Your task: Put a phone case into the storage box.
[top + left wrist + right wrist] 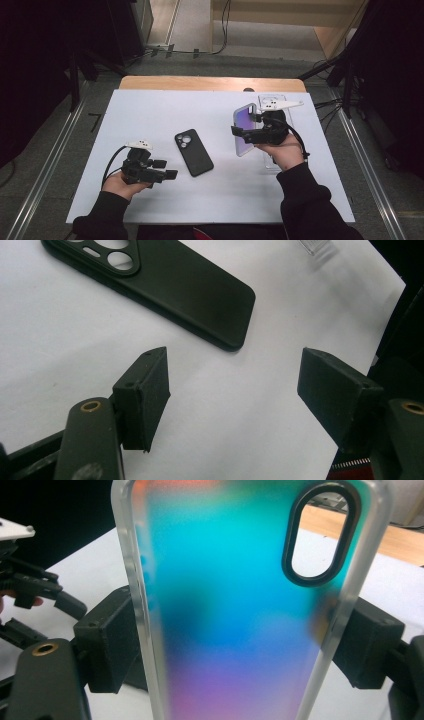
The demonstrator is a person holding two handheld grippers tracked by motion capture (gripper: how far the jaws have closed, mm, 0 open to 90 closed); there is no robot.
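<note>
Your right gripper [243,134] is clamped on the iridescent case [245,129], jaws pressing its two long edges. Case is upright, lifted off the white table [150,110], right of the black case [193,152] and well apart from it. Camera cutout [321,535] sits at the top in the right gripper view. Your left gripper [167,169] is released, jaws wide with nothing between them, low over the table just left of the black case, which lies flat, back up. A clear case [272,102] lies behind the iridescent one.
</note>
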